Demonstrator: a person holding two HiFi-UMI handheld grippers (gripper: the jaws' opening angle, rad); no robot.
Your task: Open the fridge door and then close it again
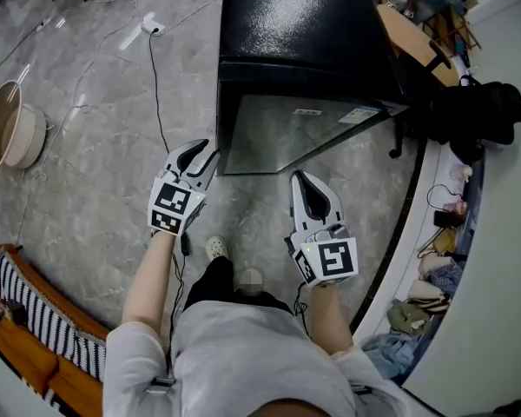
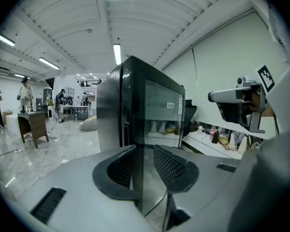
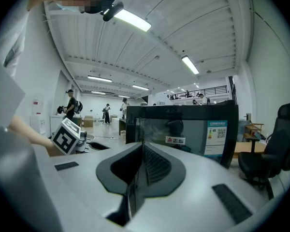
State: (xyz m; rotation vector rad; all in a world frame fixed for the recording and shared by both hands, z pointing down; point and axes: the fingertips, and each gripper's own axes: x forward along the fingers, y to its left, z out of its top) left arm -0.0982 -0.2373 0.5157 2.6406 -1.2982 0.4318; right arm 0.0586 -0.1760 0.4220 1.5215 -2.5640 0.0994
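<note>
The black mini fridge (image 1: pixel 304 50) stands on the floor ahead with its glass door (image 1: pixel 295 133) closed, facing me. My left gripper (image 1: pixel 202 156) is just off the fridge's front left corner, jaws open and empty. In the left gripper view the fridge (image 2: pixel 135 105) has its corner edge showing through the gap of the left gripper (image 2: pixel 144 149), and the pads do not press on it. My right gripper (image 1: pixel 300 179) is shut with nothing in it, a little short of the door. The right gripper view shows the right gripper (image 3: pixel 141 146) pointing at the door (image 3: pixel 193 129).
A round beige basin (image 1: pixel 13 133) sits on the floor at the left. Cables (image 1: pixel 152 76) run from a white socket strip (image 1: pixel 150 27). A striped seat (image 1: pixel 35 311) is at lower left. A black chair (image 1: pixel 478 115), a wooden desk (image 1: pixel 412 37) and clutter (image 1: pixel 434 268) line the right.
</note>
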